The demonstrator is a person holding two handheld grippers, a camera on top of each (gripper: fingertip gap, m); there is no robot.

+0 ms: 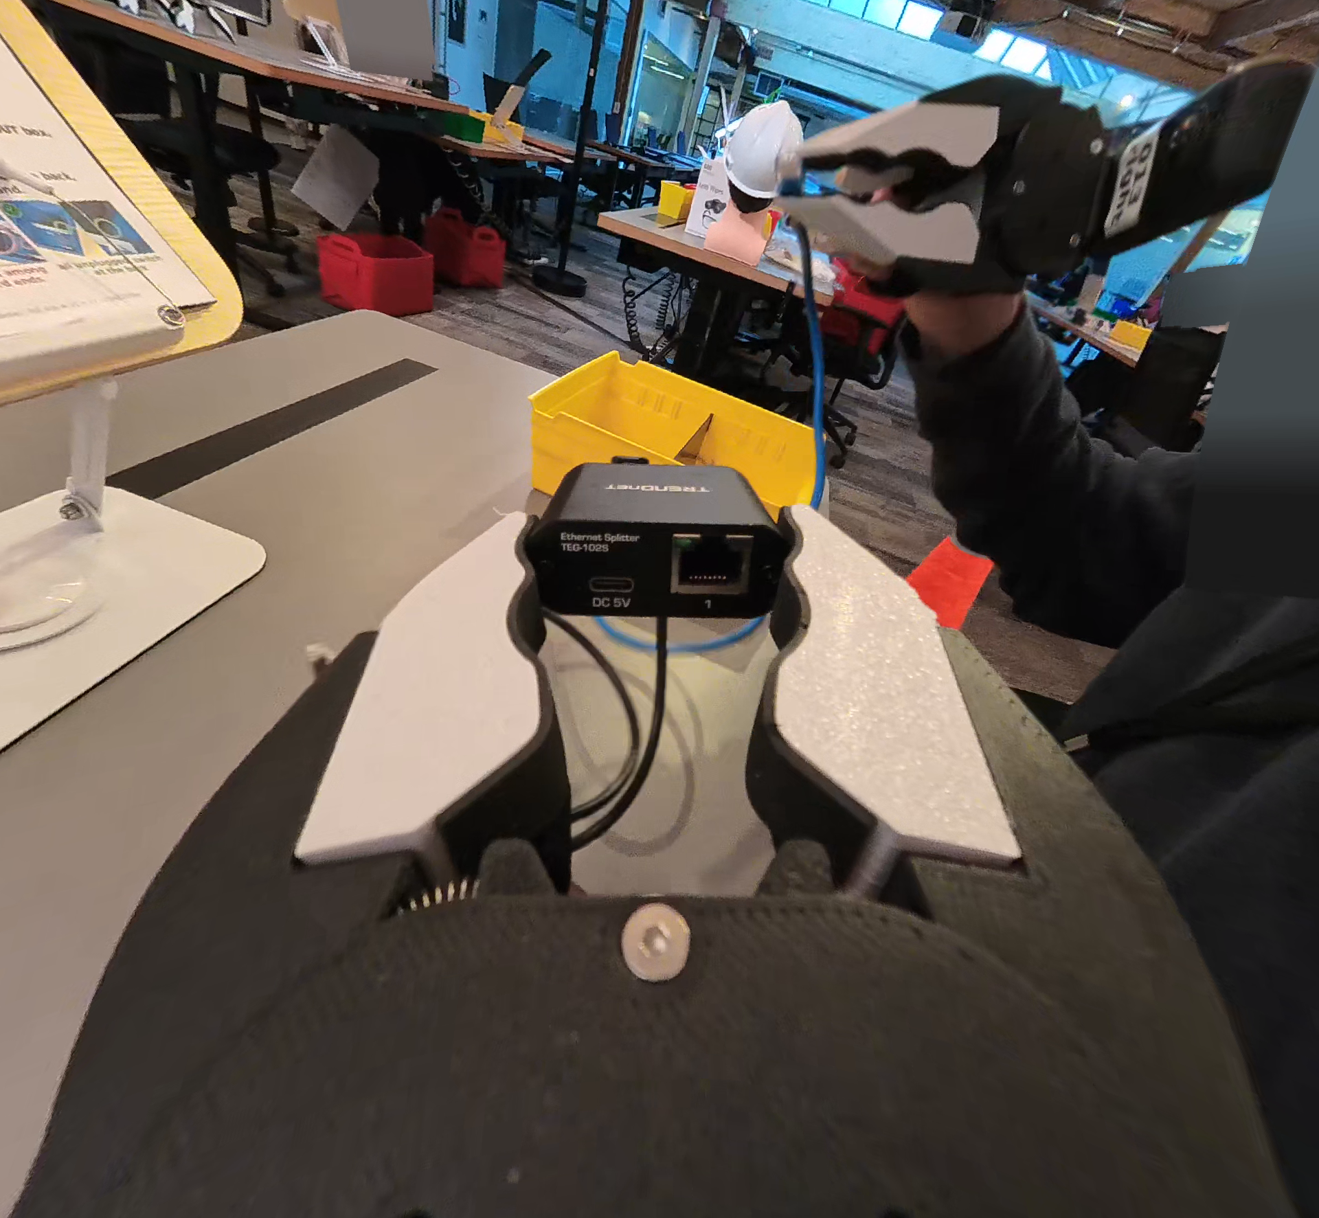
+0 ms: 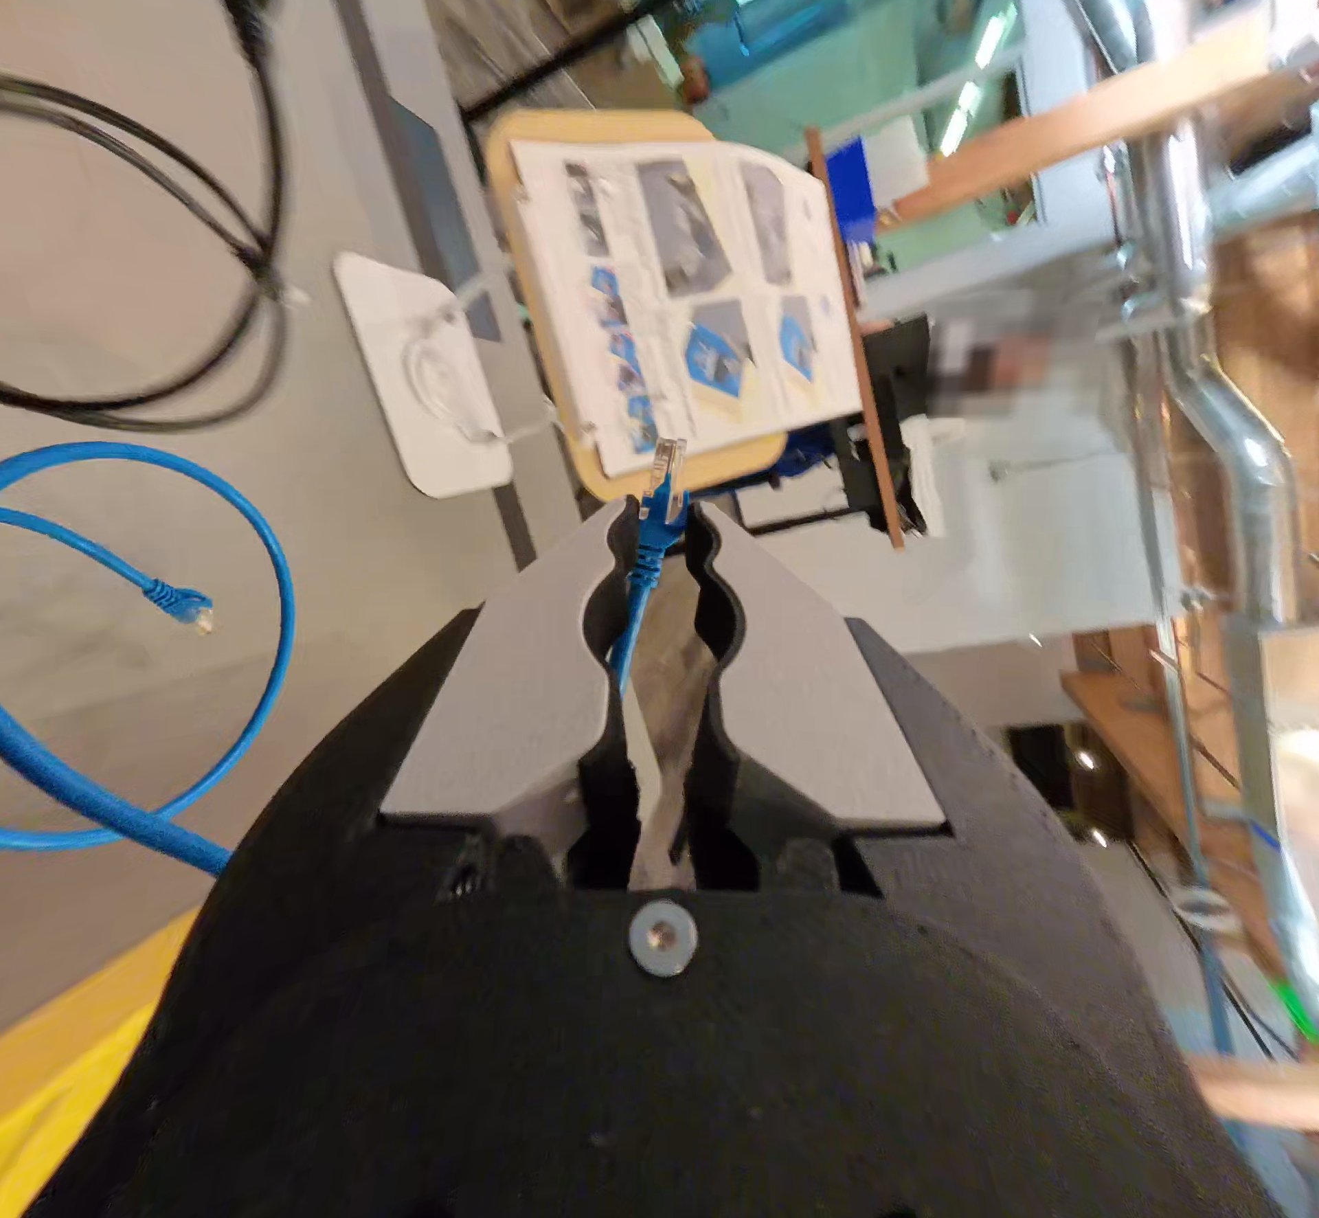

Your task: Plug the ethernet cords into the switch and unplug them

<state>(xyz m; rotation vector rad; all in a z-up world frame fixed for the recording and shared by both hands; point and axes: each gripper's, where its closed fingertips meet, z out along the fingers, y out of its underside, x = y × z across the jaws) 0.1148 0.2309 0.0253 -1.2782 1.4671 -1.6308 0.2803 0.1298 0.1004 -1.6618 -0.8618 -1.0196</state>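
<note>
Left wrist view: left gripper [image 1: 657, 566] clamping the black switch [image 1: 653, 545] between its tips, above the grey table [image 1: 300, 470], port face turned toward the camera, 1 empty port [image 1: 711, 564] showing. Right gripper [image 1: 806, 181] hovering well up and to the right, pinching a blue ethernet cord [image 1: 816, 356] that is hanging down behind the switch. Rear face of the switch being hidden, so any other ports impossible to tell.

Right wrist view: right gripper [image 2: 660, 506] pinching the blue cord's boot, clear plug [image 2: 667, 463] sticking out past the tips along the finger axis. Blurring heavily; switch out of frame. Second plug end [image 2: 182, 605] lying loose on the table [image 2: 342, 541]. Judging: needing to swing the plug down and left, lining its long axis up with the port.
</note>
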